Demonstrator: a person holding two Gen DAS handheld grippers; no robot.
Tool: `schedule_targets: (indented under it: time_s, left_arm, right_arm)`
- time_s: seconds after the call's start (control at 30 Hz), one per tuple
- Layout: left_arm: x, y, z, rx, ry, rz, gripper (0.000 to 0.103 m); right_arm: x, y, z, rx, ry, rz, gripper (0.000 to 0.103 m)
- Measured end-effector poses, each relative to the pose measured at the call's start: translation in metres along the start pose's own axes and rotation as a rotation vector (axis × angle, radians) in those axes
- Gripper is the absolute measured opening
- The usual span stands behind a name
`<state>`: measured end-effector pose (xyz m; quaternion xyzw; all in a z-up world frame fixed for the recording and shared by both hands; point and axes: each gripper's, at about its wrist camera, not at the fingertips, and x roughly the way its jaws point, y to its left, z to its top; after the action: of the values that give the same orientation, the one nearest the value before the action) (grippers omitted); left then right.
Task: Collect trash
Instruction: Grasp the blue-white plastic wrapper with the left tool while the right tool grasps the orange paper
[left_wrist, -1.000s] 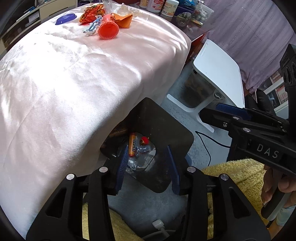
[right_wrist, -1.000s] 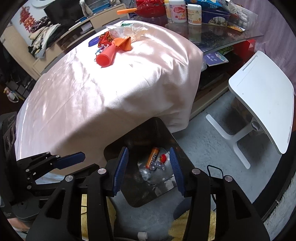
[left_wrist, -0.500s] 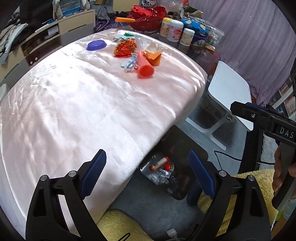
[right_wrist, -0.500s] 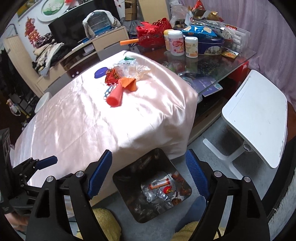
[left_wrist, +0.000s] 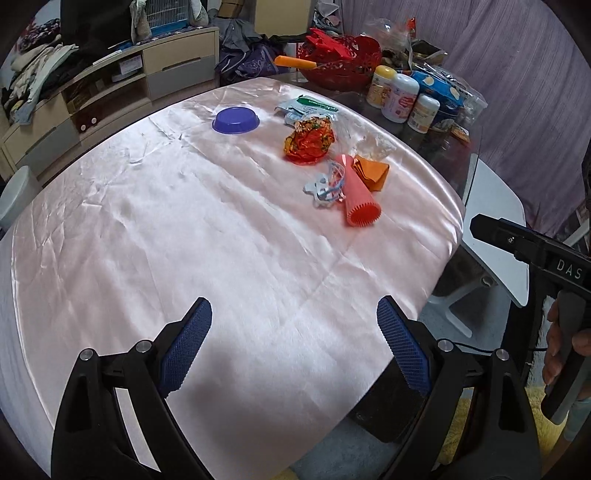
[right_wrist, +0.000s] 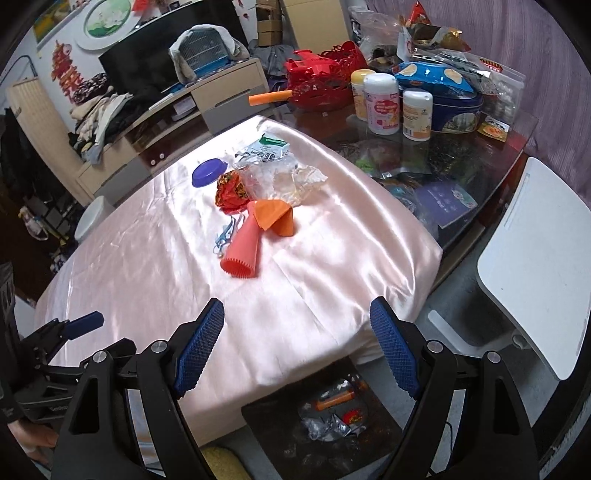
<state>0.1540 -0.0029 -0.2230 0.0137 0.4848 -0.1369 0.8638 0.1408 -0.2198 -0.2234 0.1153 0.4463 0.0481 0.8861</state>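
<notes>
Trash lies at the far end of the pink-clothed table: a coral ribbed cone, orange folded paper, a red-orange crumpled wrapper, clear plastic, white-blue scraps and a green-white packet. A black bin holding wrappers stands on the floor below the table's near corner. My left gripper is open and empty above the near cloth. My right gripper is open and empty above the table edge and bin.
A purple bowl sits beyond the trash. Bottles, a blue tin and a red basket crowd the glass table behind. A white side table stands on the right. A yellow rug lies by the bin.
Both grippers rose from over the bin and opened wide. Their view swung up from the bin to the tabletop and trash pile.
</notes>
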Motion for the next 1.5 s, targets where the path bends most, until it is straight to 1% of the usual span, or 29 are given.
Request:
schedule_targets:
  time_s: [0.13, 0.2, 0.23, 0.27, 0.3, 0.33, 0.37, 0.4, 0.5, 0.57, 0.73, 0.83, 0.87, 0.9, 0.93, 0.97, 1.0, 1.03, 1.07, 1.17, 1.27, 1.5]
  left_arm:
    - [0.017, -0.002, 0.025, 0.006, -0.009, -0.007, 0.086]
    - [0.027, -0.005, 0.036, 0.014, -0.007, -0.012, 0.083]
    - [0.032, -0.007, 0.041, 0.02, -0.007, -0.019, 0.081]
    - [0.037, -0.009, 0.046, 0.024, -0.005, -0.027, 0.077]
    - [0.043, -0.011, 0.051, 0.028, -0.001, -0.035, 0.073]
    - [0.049, -0.013, 0.055, 0.032, 0.001, -0.042, 0.07]
    - [0.054, -0.015, 0.059, 0.038, 0.003, -0.05, 0.065]
    - [0.059, -0.016, 0.063, 0.042, 0.005, -0.059, 0.06]
    - [0.072, -0.019, 0.072, 0.051, 0.014, -0.078, 0.053]
    - [0.079, -0.022, 0.079, 0.061, 0.019, -0.088, 0.049]
    - [0.097, -0.026, 0.09, 0.081, 0.029, -0.1, 0.045]
    - [0.107, -0.028, 0.092, 0.088, 0.049, -0.114, 0.037]
    - [0.11, -0.029, 0.093, 0.09, 0.055, -0.121, 0.032]
    - [0.112, -0.029, 0.093, 0.093, 0.06, -0.126, 0.025]
    - [0.114, -0.029, 0.093, 0.093, 0.063, -0.13, 0.023]
    - [0.116, -0.029, 0.094, 0.091, 0.07, -0.138, 0.018]
    - [0.118, -0.028, 0.094, 0.088, 0.077, -0.147, 0.013]
    - [0.12, -0.028, 0.094, 0.087, 0.084, -0.154, 0.011]
    - [0.12, -0.028, 0.093, 0.092, 0.088, -0.154, 0.006]
    - [0.117, -0.03, 0.091, 0.103, 0.083, -0.147, 0.004]
    - [0.105, -0.027, 0.091, 0.098, 0.067, -0.135, 0.003]
    - [0.055, -0.021, 0.087, 0.08, 0.0, -0.104, 0.003]
  right_arm:
    - [0.026, 0.0, 0.021, -0.003, 0.013, -0.006, 0.081]
    - [0.04, -0.001, 0.03, -0.013, 0.022, -0.02, 0.073]
    - [0.045, -0.002, 0.035, -0.012, 0.025, -0.017, 0.067]
    - [0.051, -0.004, 0.04, -0.005, 0.028, -0.006, 0.061]
    - [0.057, -0.005, 0.044, 0.002, 0.03, 0.003, 0.057]
    - [0.062, -0.006, 0.048, 0.005, 0.032, 0.011, 0.051]
    - [0.067, -0.007, 0.052, 0.01, 0.035, 0.022, 0.049]
    - [0.071, -0.008, 0.055, 0.016, 0.038, 0.034, 0.048]
    - [0.086, -0.009, 0.064, 0.034, 0.051, 0.073, 0.046]
    - [0.094, -0.008, 0.069, 0.036, 0.059, 0.081, 0.045]
    - [0.113, -0.005, 0.075, 0.033, 0.083, 0.089, 0.045]
    - [0.123, -0.002, 0.074, 0.023, 0.104, 0.101, 0.044]
    - [0.126, -0.001, 0.073, 0.02, 0.111, 0.103, 0.039]
    - [0.129, 0.0, 0.072, 0.02, 0.116, 0.106, 0.038]
    - [0.13, -0.001, 0.071, 0.023, 0.116, 0.11, 0.034]
    - [0.13, -0.002, 0.071, 0.028, 0.115, 0.115, 0.026]
    - [0.13, -0.001, 0.07, 0.028, 0.116, 0.119, 0.022]
    - [0.129, -0.001, 0.07, 0.021, 0.116, 0.111, 0.021]
    - [0.129, 0.001, 0.069, 0.013, 0.113, 0.105, 0.018]
    - [0.124, 0.005, 0.069, -0.002, 0.104, 0.097, 0.015]
    - [0.113, 0.008, 0.07, -0.006, 0.085, 0.086, 0.015]
    - [0.069, 0.016, 0.07, -0.031, 0.03, 0.055, 0.015]
